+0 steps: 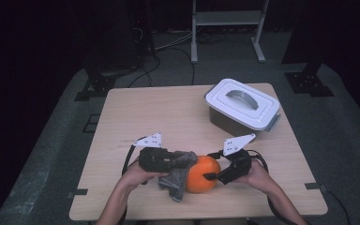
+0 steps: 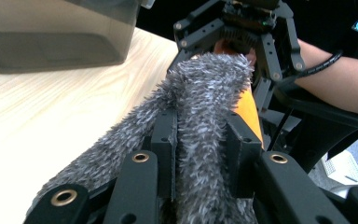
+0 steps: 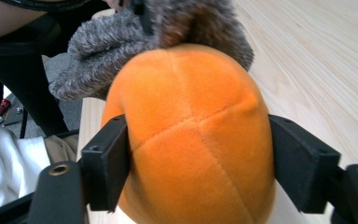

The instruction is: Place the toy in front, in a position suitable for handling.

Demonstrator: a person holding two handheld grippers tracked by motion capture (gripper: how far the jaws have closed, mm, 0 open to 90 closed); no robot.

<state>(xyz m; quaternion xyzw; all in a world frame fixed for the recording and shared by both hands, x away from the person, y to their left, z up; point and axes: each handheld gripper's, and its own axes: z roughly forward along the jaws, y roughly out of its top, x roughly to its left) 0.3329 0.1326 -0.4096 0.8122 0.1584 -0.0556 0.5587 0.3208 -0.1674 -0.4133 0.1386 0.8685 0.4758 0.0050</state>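
An orange plush ball [image 1: 201, 174] rests near the table's front edge. My right gripper [image 1: 214, 165] is shut on it from the right, its jaws pressed into both sides of the orange plush ball [image 3: 191, 140]. A grey fuzzy cloth [image 1: 177, 174] is pinched in my left gripper [image 1: 180, 161], which comes from the left and holds the cloth against the ball's left side. In the left gripper view the grey fuzzy cloth [image 2: 200, 126] runs between the jaws and a sliver of the orange plush ball [image 2: 250, 112] shows behind it. The grey fuzzy cloth [image 3: 135, 32] drapes over the ball's far side.
A grey plastic box with a white handled lid [image 1: 242, 104] stands at the table's back right. The wooden table [image 1: 145, 112] is bare at the left and centre. A metal rack's legs [image 1: 227, 28] and cables lie on the floor beyond.
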